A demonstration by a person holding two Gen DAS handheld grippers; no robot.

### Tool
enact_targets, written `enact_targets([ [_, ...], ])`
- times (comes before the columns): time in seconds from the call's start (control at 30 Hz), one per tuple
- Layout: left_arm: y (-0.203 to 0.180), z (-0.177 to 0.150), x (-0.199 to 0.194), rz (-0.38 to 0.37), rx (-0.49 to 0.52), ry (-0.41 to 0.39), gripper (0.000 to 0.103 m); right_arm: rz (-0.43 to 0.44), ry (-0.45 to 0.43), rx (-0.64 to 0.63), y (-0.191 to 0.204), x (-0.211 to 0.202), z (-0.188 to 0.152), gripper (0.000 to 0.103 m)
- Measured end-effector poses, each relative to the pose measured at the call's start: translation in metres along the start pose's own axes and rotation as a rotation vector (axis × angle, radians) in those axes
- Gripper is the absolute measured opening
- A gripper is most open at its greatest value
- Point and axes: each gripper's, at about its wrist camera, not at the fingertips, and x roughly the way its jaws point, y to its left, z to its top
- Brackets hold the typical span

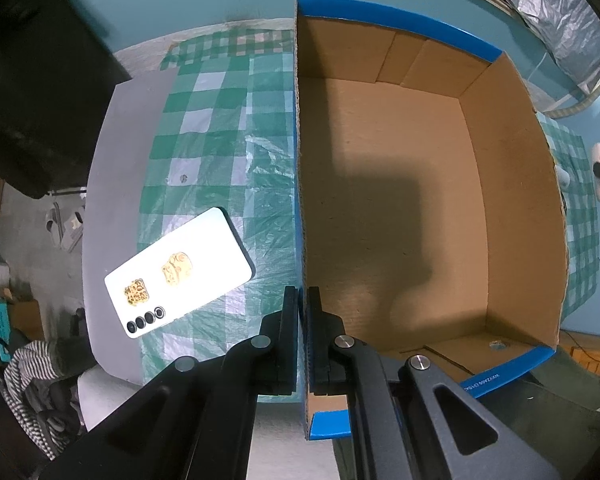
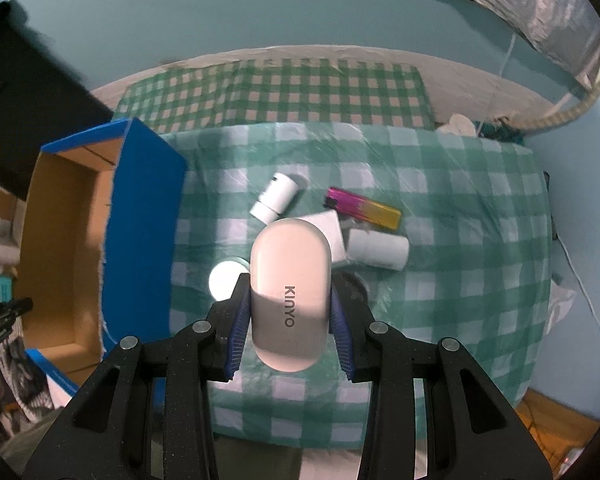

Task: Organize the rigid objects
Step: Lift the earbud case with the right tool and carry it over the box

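My left gripper [image 1: 303,300] is shut on the left wall of an empty cardboard box [image 1: 400,200] with blue outer sides; the box also shows at the left of the right wrist view [image 2: 140,216]. A white phone [image 1: 178,274] lies face down on the checked cloth left of the box. My right gripper [image 2: 290,312] is shut on a white oval KINYO case [image 2: 290,292] held above the cloth. Beyond it lie two white cylinders [image 2: 276,198] [image 2: 378,248], a pink-yellow lighter [image 2: 362,208], a white block [image 2: 328,228] and a white disc [image 2: 224,278].
The green checked cloth [image 2: 440,184] covers a round table against a blue wall. A dark object [image 1: 32,92] looms at the upper left. Clothes and clutter [image 1: 36,384] lie on the floor to the left.
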Motion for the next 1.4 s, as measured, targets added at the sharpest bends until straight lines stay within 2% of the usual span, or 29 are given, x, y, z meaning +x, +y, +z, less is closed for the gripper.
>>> enact_targets([
  [0.3, 0.001, -0.001, -0.002, -0.002, -0.001, -0.006, 0.003, 0.037, -0.023, -0.089, 0.035, -0.008, 0.024, 0.037],
  [0.67, 0.001, -0.002, -0.002, -0.004, -0.005, -0.003, 0.003, 0.108, -0.047, -0.181, 0.096, -0.009, 0.053, 0.037],
  [0.97, 0.001, -0.005, -0.004, -0.007, -0.003, -0.007, 0.003, 0.117, -0.025, -0.264, 0.139, 0.011, 0.069, 0.037],
  [1.4, 0.001, -0.005, -0.004, -0.010, -0.004, -0.012, 0.003, 0.098, 0.026, -0.346, 0.170, 0.049, 0.078, 0.037],
])
